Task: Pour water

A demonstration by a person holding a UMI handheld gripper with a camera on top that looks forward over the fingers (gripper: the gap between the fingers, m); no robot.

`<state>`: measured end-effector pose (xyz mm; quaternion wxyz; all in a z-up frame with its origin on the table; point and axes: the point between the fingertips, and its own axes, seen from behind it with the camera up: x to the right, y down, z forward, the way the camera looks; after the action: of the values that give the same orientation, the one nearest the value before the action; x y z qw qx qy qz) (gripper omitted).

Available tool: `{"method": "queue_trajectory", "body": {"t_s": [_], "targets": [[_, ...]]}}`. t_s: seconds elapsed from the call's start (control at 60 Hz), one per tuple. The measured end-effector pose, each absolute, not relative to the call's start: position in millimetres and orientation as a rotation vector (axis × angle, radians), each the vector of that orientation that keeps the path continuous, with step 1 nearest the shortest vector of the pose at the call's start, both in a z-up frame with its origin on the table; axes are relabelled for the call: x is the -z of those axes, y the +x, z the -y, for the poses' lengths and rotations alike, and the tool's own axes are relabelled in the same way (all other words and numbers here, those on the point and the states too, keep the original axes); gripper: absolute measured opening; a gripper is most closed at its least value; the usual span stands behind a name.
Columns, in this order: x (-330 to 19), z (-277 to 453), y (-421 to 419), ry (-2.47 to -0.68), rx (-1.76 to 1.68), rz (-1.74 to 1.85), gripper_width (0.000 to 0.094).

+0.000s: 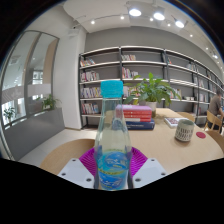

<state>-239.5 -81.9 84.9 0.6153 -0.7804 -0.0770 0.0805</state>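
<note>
A: Which step is this?
B: The tongs (113, 170) look clamped on the bottle (112, 140), upright above the near surface (60, 152). Next, probably carry it right toward the cup (184, 130) and tip.

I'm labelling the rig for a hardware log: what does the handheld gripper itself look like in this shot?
Only the two fingers show. The gripper has light grey, blocky fingers, each with a magenta pad on its inner face. The water bottle hides much of them. No cables, markings, hand or sleeve are visible.
</note>
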Motion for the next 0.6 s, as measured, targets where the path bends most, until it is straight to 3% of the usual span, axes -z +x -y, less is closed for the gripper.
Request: {"method": "queue_trajectory", "body": {"t_s": [0.15,0.317,0.6], "targets": [[-84,73,-244,-1.824,-0.224,0.191,0.0381],[-112,39,-249,-1.827,-0.353,0.106,0.0382],[-159,-50,-190,-1.825,-0.833,-0.458,0.0383]]}}
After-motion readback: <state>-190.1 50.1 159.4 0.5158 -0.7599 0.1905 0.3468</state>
